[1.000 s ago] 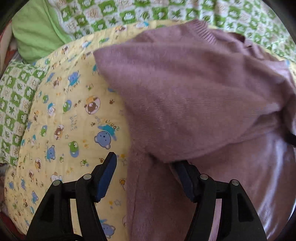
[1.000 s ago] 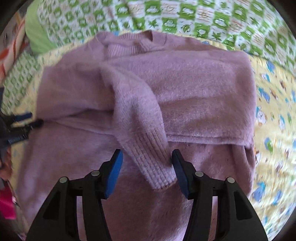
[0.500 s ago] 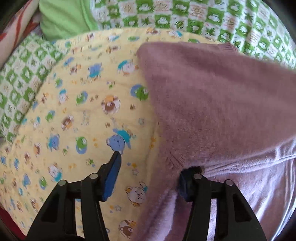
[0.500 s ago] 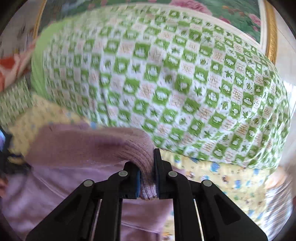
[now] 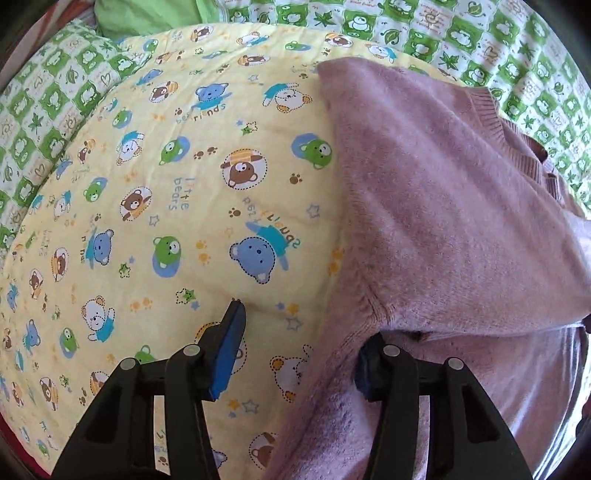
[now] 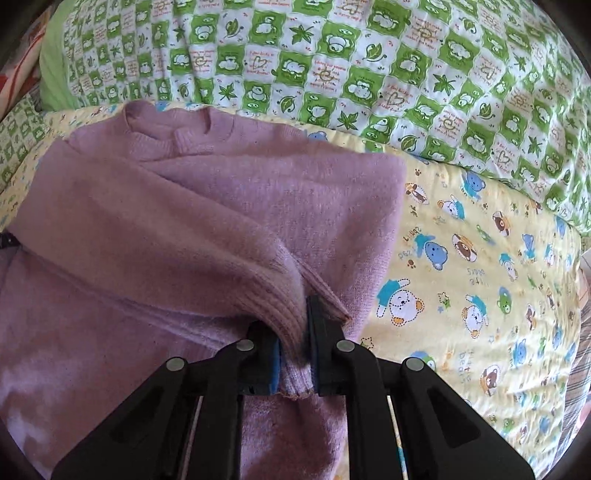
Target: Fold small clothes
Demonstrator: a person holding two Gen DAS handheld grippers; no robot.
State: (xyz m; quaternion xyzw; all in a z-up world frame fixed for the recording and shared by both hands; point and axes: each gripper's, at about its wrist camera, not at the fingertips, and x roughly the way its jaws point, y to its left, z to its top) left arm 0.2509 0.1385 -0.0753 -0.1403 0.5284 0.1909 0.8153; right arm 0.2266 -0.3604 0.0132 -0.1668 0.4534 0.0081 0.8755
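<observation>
A small purple knit sweater [image 6: 155, 236] lies on a yellow bear-print sheet [image 6: 480, 258], its neckline at the far side and one sleeve folded across the body. My right gripper [image 6: 293, 343] is shut on the sleeve's ribbed cuff [image 6: 284, 306], low over the sweater's right part. In the left wrist view the sweater [image 5: 443, 206] fills the right half. My left gripper [image 5: 299, 339] is open at the sweater's left edge. Its left finger [image 5: 229, 339] is over the sheet [image 5: 184, 221]; its right finger is partly hidden under a fold of sweater.
A green-and-white checked quilt [image 6: 332, 62] is bunched along the far side, and shows in the left wrist view [image 5: 480, 33] too. A plain green pillow [image 5: 147, 14] lies at the far left. Bare bear-print sheet stretches left and right of the sweater.
My right gripper closed on the sleeve cuff, lifted it high, then lowered it toward the sweater's right side. My left gripper slid left along the sweater's edge and stayed open.
</observation>
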